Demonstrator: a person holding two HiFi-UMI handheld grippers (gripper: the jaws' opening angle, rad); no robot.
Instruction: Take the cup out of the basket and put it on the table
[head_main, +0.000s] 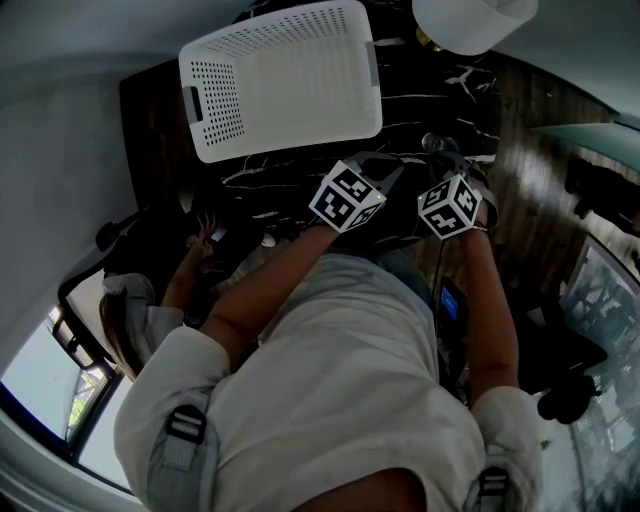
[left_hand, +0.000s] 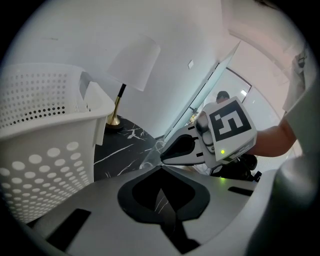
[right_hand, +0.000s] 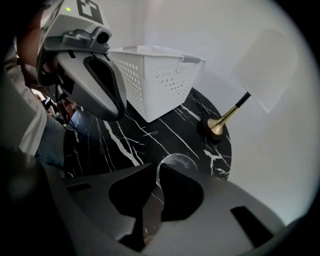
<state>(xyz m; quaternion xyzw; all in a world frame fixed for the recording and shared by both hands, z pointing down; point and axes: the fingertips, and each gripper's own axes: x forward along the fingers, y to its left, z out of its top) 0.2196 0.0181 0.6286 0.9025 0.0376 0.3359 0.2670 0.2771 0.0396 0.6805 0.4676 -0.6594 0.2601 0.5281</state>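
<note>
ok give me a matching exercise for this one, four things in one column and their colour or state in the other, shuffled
Things:
1 basket
2 lamp
3 cup
4 left hand-held gripper

States:
a clear glass, pinched by the right hand-held gripper
b jaws together, nothing between them
c white, perforated, standing on the black marble table
d brass foot, white shade

Pairs: 1-c, 2-d, 3-a, 4-b

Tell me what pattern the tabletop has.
Black tabletop with white marble veining; best in the right gripper view.
</note>
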